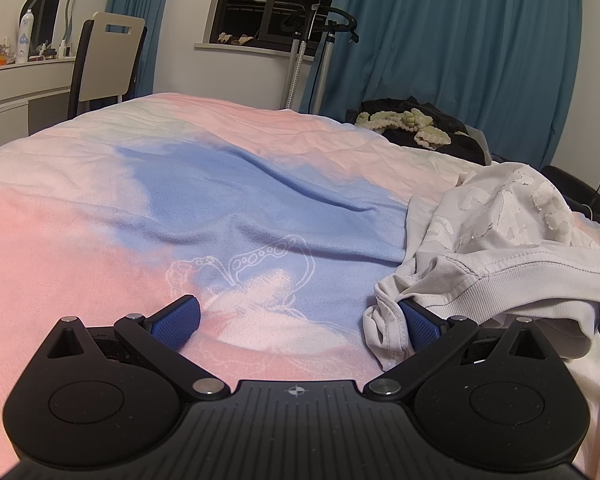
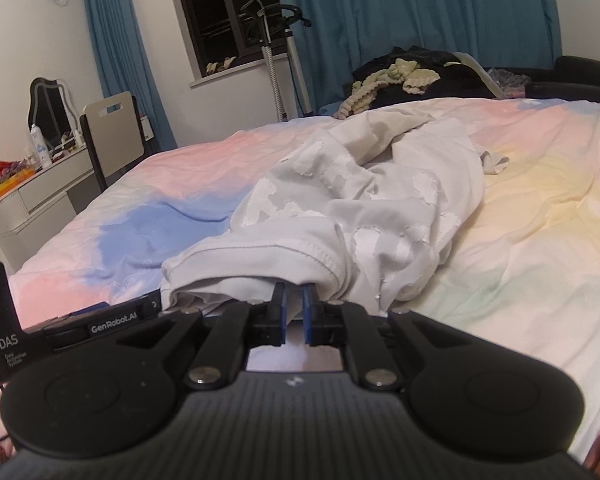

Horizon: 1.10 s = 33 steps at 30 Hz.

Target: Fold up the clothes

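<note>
A crumpled white garment (image 1: 500,232) with torn-look white patches lies on the pink, blue and yellow bedspread (image 1: 100,240). In the left wrist view my left gripper (image 1: 298,306) rests low on the bed and is wide open. Its right blue pad (image 1: 420,324) touches the garment's bunched edge, and its left pad lies on bare bedspread. In the right wrist view the garment (image 2: 360,208) is heaped straight ahead. My right gripper (image 2: 294,290) has its jaws nearly together on the stitched hem, which drapes over and hides the fingertips.
A black clothes pile with a pale knitted piece (image 2: 400,74) sits at the bed's far edge. A chair (image 1: 108,56) and a white dresser (image 1: 16,88) stand on the left. A steamer stand (image 1: 304,40) rises by the window, with blue curtains behind.
</note>
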### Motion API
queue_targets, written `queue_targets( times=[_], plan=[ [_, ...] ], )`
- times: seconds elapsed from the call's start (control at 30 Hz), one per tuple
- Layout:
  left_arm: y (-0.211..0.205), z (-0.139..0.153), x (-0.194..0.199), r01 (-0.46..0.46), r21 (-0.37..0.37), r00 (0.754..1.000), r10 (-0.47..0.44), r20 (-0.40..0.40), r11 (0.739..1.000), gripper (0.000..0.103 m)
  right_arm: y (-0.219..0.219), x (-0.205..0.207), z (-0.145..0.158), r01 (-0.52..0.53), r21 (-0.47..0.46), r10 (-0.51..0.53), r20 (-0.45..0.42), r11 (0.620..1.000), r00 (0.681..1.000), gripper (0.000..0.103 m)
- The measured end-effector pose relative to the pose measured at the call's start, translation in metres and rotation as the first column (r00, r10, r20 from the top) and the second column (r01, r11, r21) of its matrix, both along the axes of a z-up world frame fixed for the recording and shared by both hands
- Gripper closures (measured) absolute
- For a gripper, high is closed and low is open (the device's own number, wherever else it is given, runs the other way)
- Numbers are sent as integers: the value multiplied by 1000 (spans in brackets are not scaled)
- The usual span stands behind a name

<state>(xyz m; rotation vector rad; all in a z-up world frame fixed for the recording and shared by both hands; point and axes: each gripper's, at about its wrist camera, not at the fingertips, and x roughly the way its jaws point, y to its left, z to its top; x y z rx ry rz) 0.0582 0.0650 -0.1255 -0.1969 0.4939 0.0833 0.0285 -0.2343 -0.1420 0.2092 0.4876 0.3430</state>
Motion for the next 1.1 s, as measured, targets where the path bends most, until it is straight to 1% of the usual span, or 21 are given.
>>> queue_targets(
  times=[0.23,0.37,0.63,0.9,1.1],
  plan=[
    [1,0,0,2,-11,1000,-2,5,1000,0,-9,-1,3,30,42,-30,3,999,1000,94],
    [1,0,0,3,-23,1000,-3,10,1000,0,-14,-1,7,39,77,-40,20,996,999,95],
    [2,-1,0,6,-44,1000,-6,14,999,0,-22,6,7,37,141,-37,-2,989,999,95],
    [-3,-1,2,0,-10,1000,0,4,1000,0,-22,14,3,29,180,-24,-27,983,999,94],
    [-1,-1,0,1,-17,1000,-1,5,1000,0,-19,13,2,15,182,-11,-24,983,1000,94]
  ],
)
